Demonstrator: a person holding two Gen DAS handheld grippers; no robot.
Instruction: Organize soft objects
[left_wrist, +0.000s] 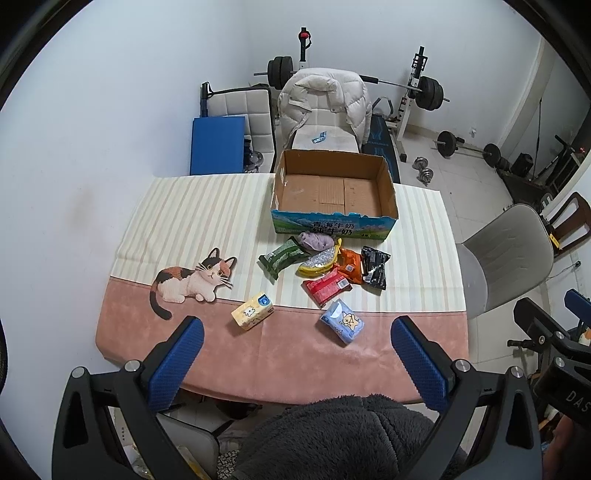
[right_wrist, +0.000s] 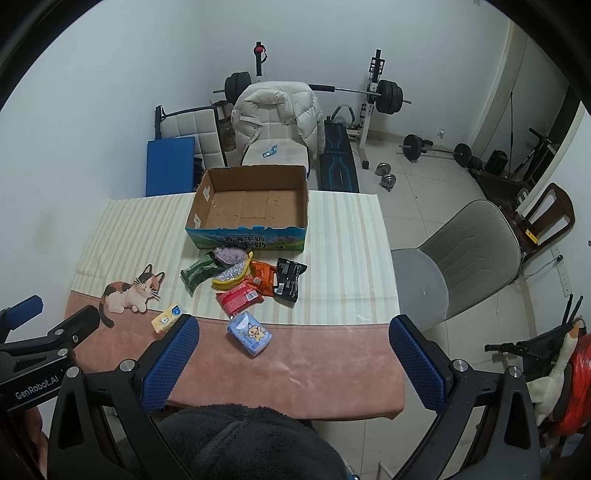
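Note:
An open empty cardboard box (left_wrist: 388, 184) (right_wrist: 301, 199) stands at the table's far middle. In front of it lies a pile: green pack (left_wrist: 281, 255) (right_wrist: 199, 272), purple pouch (left_wrist: 316, 240) (right_wrist: 229, 254), yellow banana-shaped pouch (left_wrist: 318, 263) (right_wrist: 232, 276), orange pack (left_wrist: 349, 264) (right_wrist: 262, 275), black pack (left_wrist: 375, 267) (right_wrist: 289, 278), red pack (left_wrist: 327, 286) (right_wrist: 238, 297). Nearer lie a yellow tissue pack (left_wrist: 253, 310) (right_wrist: 166, 318) and a blue tissue pack (left_wrist: 341, 320) (right_wrist: 250, 333). My left gripper (left_wrist: 295, 339) and right gripper (right_wrist: 293, 338) are open and empty, above the table's near edge.
The table (left_wrist: 295, 354) has a striped and pink cloth with a cat picture (left_wrist: 192, 282). A grey chair (left_wrist: 506, 258) (right_wrist: 461, 258) stands at the right. A chair with a white jacket (left_wrist: 325, 99) is behind the box. Weights lie on the floor (right_wrist: 436, 147).

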